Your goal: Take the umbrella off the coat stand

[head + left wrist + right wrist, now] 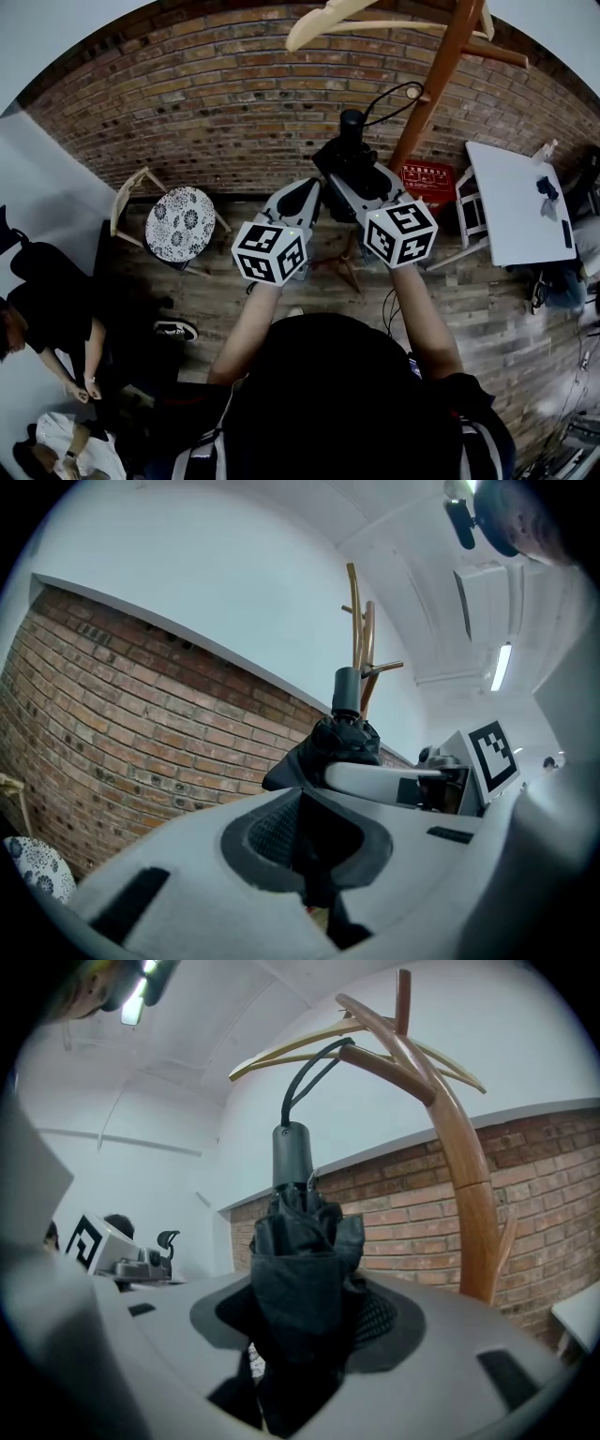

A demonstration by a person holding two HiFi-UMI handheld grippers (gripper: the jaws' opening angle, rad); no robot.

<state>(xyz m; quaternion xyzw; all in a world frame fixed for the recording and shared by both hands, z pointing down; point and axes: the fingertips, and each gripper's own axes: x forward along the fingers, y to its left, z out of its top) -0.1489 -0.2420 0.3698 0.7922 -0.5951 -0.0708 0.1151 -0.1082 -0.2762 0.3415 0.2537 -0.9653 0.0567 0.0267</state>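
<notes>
Item: folded black umbrella [300,1241], hung by its strap [309,1072] on the coat stand [464,1176], far centre. Right gripper [300,1312] jaws clamp its canopy; left gripper [309,836] jaws apart, apparently empty. Step: grasp made. Next: lift strap off branch.

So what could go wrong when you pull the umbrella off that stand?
The strap is looped over a hook of the coat stand, so pulling sideways instead of lifting could snag it and tug the stand. The right gripper squeezes only the soft folded fabric of the umbrella, which might slip. The wooden hanger up top could get knocked off.
</notes>
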